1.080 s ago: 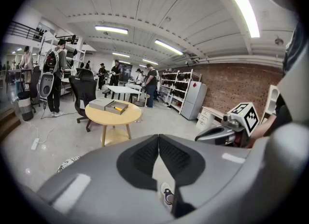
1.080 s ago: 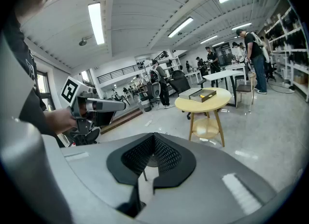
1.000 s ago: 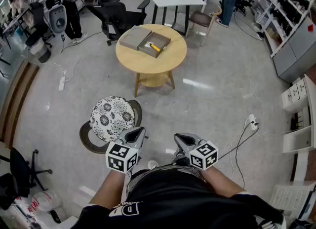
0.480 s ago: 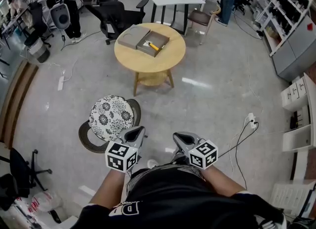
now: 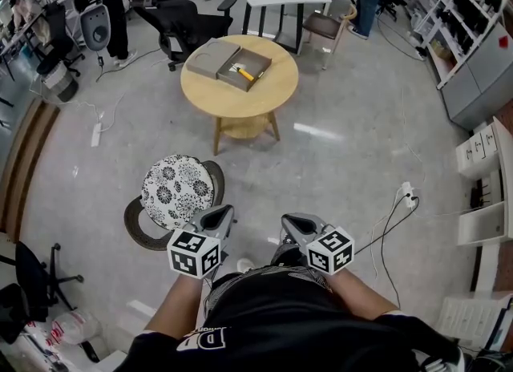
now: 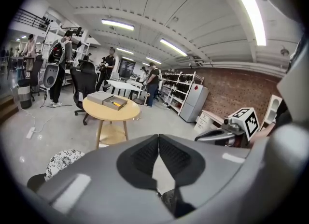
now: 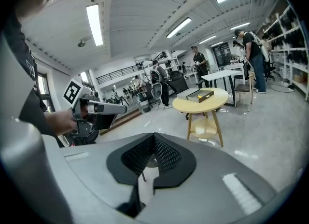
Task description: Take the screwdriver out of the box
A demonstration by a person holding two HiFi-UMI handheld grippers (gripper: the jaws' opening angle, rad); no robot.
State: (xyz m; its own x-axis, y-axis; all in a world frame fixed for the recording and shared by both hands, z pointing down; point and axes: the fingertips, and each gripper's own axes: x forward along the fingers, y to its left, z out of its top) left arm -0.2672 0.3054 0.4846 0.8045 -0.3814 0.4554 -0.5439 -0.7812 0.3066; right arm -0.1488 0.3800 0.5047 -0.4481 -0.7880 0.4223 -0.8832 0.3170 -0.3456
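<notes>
Person is standing well apart from the round worktop, which is sitting far up the scene, so the step in hand is looking like the approach, no reaching yet. The box is lying open on the far part of the worktop with its lid lying just beside it on the left, and the yellow-handled screwdriver is lying inside the box, slanting across it. Left gripper and right gripper are both being held near the body, side by side, pointing toward the worktop; each gripper view is showing the jaws pressed together with nothing between them. To do this well I'd say the person is needing to close the gap first, and a patterned stool is sitting on the floor between the left gripper and the worktop, so passing on its right is looking safer; a cable is trailing on the floor at the right, worth avoiding too. Jaws are needing to be opening before coming over the box, probably just one gripper going in, lining up across the handle rather than along it so the jaws are catching it squarely. Coming down from above is likely leaving more room than the box walls allow from the side, with the other gripper possibly steadying the box
</notes>
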